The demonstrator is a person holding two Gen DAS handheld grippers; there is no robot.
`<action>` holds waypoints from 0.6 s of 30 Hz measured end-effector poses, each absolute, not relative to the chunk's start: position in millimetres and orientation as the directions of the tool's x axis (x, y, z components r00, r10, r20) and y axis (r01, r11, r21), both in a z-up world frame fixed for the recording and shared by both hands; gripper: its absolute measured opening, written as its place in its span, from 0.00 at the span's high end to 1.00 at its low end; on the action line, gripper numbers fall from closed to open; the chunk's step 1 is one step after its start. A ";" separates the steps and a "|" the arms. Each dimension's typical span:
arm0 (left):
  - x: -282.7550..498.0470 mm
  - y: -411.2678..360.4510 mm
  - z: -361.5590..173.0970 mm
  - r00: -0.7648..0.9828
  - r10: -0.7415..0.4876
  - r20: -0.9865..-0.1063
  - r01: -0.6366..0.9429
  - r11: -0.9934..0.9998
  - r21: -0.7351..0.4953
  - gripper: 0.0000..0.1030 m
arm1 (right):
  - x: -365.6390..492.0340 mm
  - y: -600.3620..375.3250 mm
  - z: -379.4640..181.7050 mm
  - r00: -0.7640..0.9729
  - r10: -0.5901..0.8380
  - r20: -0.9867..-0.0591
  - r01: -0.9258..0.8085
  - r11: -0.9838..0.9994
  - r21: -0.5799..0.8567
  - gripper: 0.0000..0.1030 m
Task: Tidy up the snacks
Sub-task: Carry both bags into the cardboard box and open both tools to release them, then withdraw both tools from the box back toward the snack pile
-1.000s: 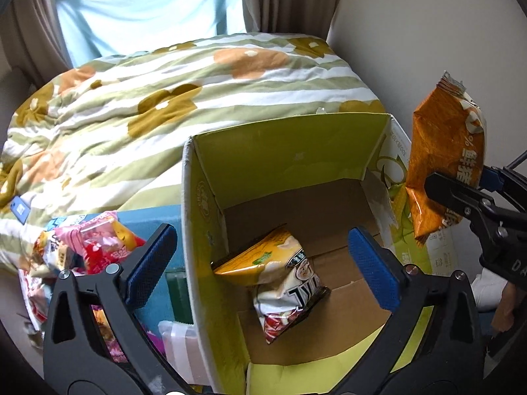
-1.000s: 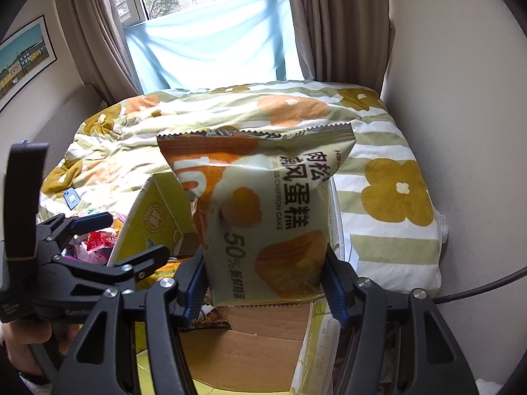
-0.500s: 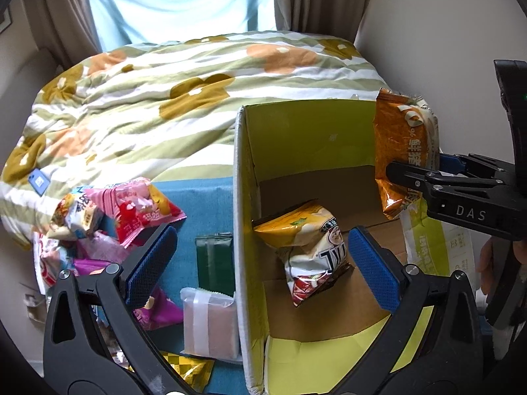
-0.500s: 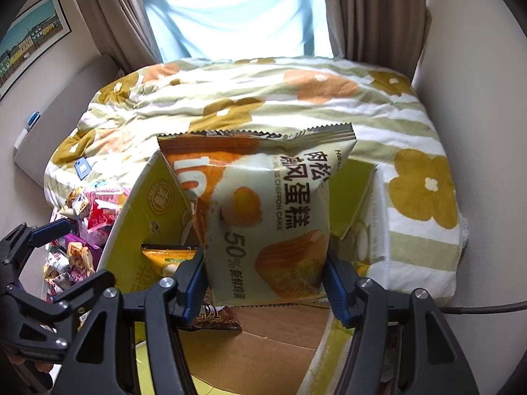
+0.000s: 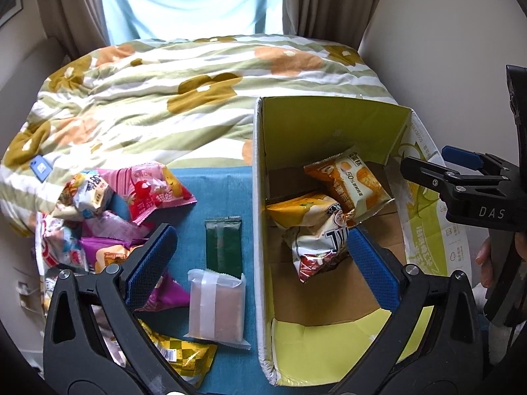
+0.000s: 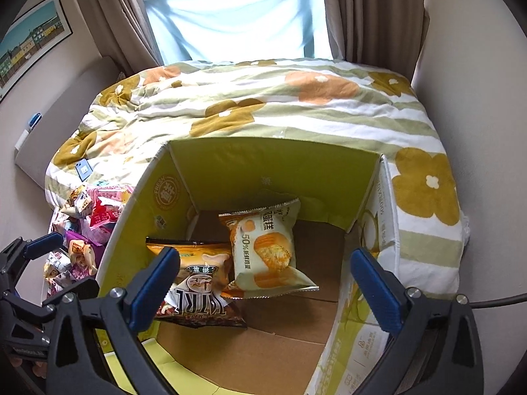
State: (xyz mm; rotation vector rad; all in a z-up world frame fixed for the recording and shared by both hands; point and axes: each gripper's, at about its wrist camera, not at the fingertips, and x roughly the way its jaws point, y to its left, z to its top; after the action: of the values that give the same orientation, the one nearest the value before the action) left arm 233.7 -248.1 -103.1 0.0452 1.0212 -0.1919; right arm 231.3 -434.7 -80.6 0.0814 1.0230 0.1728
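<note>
Right wrist view: the chiffon cake packet (image 6: 263,253) has been released into the cardboard box (image 6: 273,171) beside the chip bag (image 6: 197,283); the right tool (image 6: 263,283), jaws just opened, stands wide and empty; the left tool (image 5: 260,263) is likewise spread with nothing held

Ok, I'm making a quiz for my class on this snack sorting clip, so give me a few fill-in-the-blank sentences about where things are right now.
1. The chiffon cake packet lies inside the ____.
2. The right gripper is ____, with nothing between its fingers.
3. The dark green packet lies on the ____ cloth.
4. The cake packet leans against a bag of ____.

Missing words: cardboard box; open; blue; chips
</note>
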 end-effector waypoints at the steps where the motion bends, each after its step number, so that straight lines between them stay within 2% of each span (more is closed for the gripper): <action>1: 231.5 -246.4 -97.7 0.515 -0.143 -0.845 0.185 0.981 -0.053 0.00 | 228.3 -433.5 -75.6 0.518 0.179 -0.836 -0.107 0.984 0.144 0.00; 10: 194.2 -215.1 -42.9 0.615 -0.175 -0.769 0.210 0.976 -0.054 0.00 | 183.6 -406.7 -13.9 0.627 0.138 -0.766 -0.096 0.990 0.099 0.00; 18: 146.5 -147.5 -9.7 0.665 -0.199 -0.719 0.241 0.970 -0.046 0.00 | 120.1 -351.1 34.3 0.716 0.043 -0.696 -0.055 0.998 0.005 0.00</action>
State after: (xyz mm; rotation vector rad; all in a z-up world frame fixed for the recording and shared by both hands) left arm 146.5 -147.5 -9.7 0.0543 0.8056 -0.2486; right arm 120.1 -351.1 34.3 -0.0168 0.7704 0.0541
